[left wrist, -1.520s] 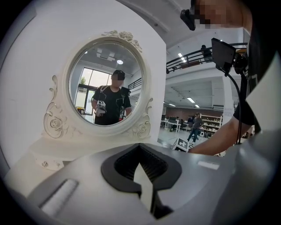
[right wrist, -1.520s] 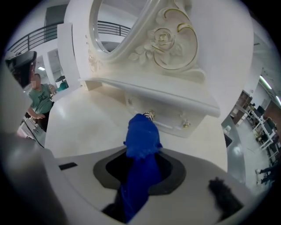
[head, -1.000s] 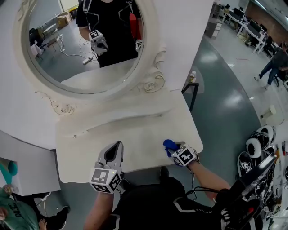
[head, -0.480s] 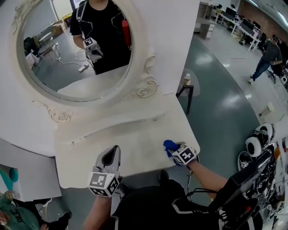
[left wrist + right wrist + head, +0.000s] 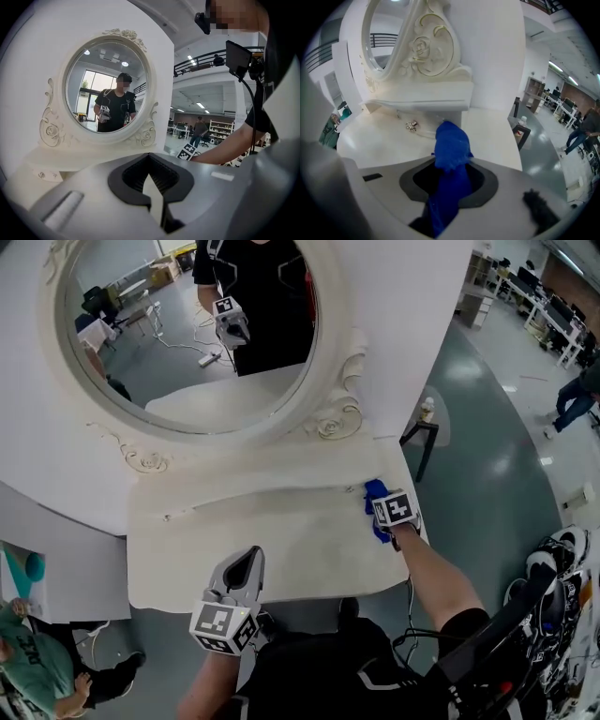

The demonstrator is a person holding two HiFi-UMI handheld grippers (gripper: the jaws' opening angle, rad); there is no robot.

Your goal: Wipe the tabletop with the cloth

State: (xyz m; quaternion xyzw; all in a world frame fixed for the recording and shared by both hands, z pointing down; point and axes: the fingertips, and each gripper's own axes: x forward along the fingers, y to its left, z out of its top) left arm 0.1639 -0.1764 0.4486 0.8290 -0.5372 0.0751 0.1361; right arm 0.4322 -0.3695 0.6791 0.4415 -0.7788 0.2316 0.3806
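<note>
The white tabletop of a dressing table lies below me. My right gripper is at the table's back right corner, near the mirror's base, shut on a blue cloth. In the right gripper view the cloth bulges out between the jaws and hangs over the tabletop. Over the front edge, left of centre, my left gripper is held shut with nothing in it. The left gripper view shows its jaws closed, pointing at the mirror.
A big oval mirror in an ornate white frame stands at the back of the table. A small metal knob sits on the raised back ledge. A dark side table with a bottle stands on the floor at right. A person in green crouches at lower left.
My right gripper has carried the blue cloth from the front right edge to the back right corner. The left gripper has hardly moved.
</note>
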